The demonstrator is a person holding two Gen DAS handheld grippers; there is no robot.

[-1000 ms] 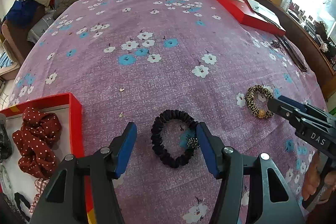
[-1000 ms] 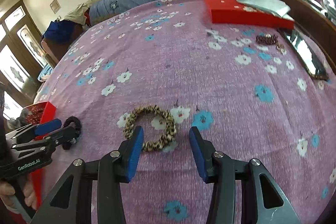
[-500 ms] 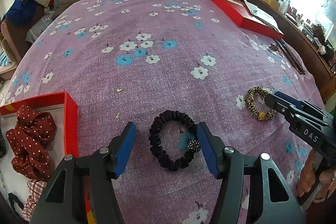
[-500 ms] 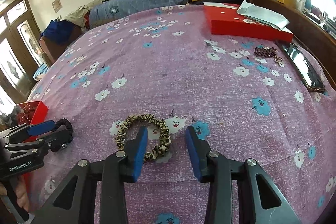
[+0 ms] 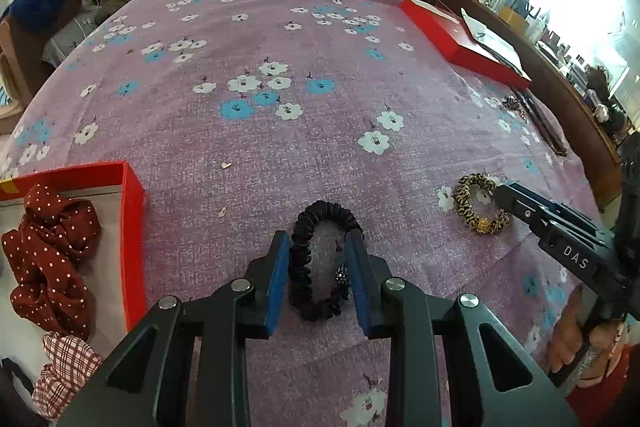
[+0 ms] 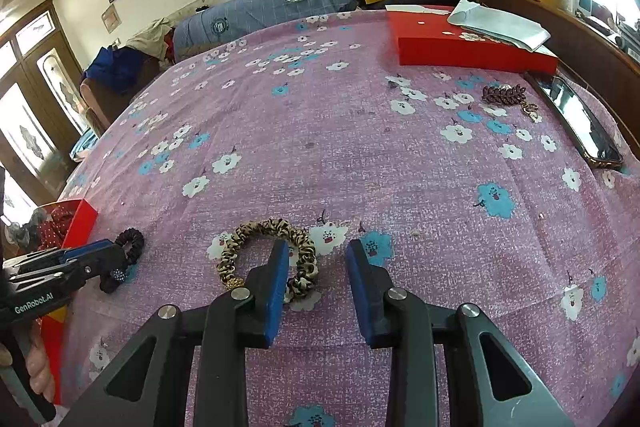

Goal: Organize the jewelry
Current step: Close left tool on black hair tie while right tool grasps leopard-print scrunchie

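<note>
Two claws, two scrunchies on the purple flowered bed cover (image 5: 320, 39)

Our left claw (image 5: 320, 267) is closing around the black scrunchie (image 5: 308, 267), pads squeezing both its sides. Our right claw (image 6: 316, 275) is closing too, one finger poked inside the leopard scrunchie (image 6: 264, 247), its right-hand side between the pads, not pinched yet. Around us: open red box (image 5: 134, 227) at left with a dotted red scrunchie (image 5: 52, 247), a flat red box (image 6: 472, 47) far right, a beaded bracelet (image 6: 504, 95) beside a phone (image 6: 580, 123). Nothing blocks either grab.
</note>
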